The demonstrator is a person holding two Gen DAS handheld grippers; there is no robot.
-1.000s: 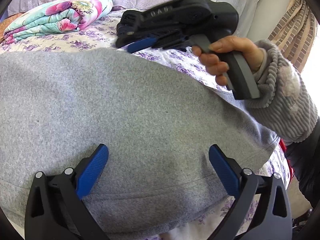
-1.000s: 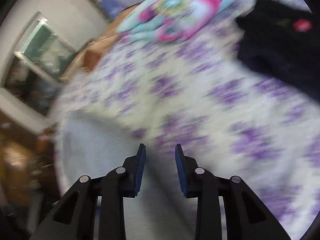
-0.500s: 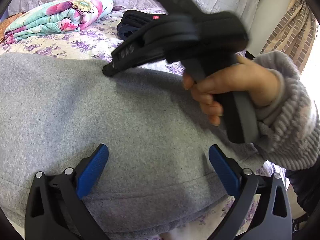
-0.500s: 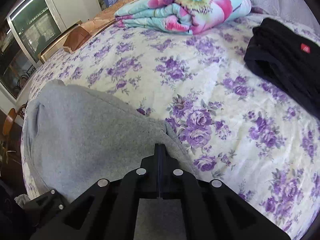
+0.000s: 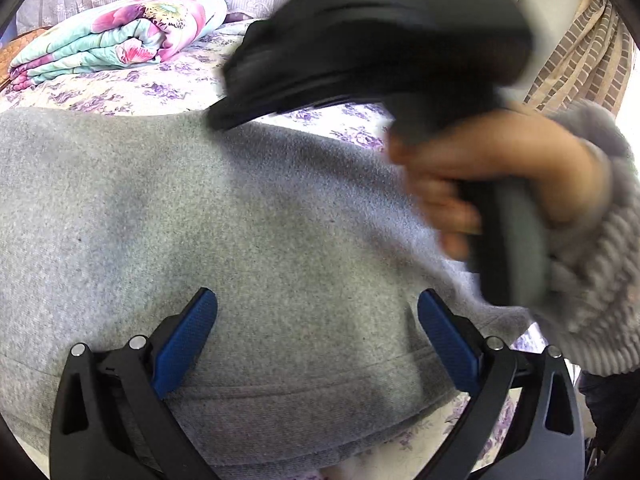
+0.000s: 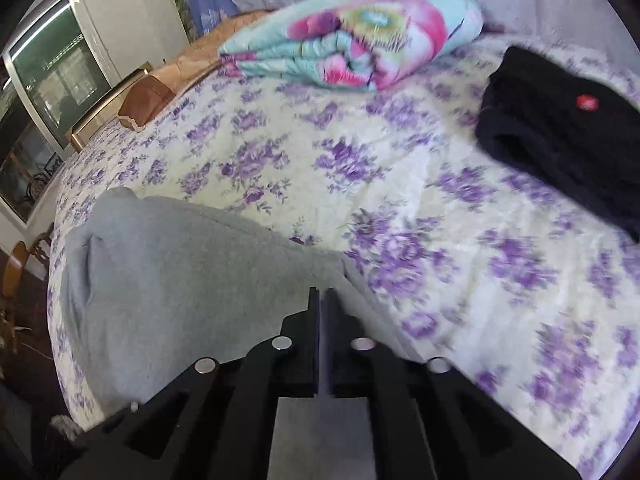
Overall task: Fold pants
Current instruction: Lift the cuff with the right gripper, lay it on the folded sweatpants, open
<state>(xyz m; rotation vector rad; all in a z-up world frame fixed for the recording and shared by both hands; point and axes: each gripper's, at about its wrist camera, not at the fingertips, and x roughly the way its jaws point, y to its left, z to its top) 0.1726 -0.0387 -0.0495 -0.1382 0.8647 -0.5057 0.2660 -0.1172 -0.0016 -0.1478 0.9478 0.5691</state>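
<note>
Grey sweatpants lie spread on a bed with a purple flowered sheet. My left gripper is open wide and hovers just above the cloth near its hem band, nothing between the pads. A person's hand in a grey knitted sleeve holds my right gripper, whose tip touches the pants' far edge. In the right wrist view my right gripper sits on the pants beside a corner. Its jaws are a thin slit apart and opening. I see no cloth between them.
A folded flowered quilt lies at the head of the bed. A folded black garment with a red tag is at the right. A window and a wooden bed end are at the left, a curtain at the right.
My right gripper closed from partly open and came down onto the pants' far edge, closer to the left camera. A thin slit has since reappeared between its jaws. My left gripper stayed still.
</note>
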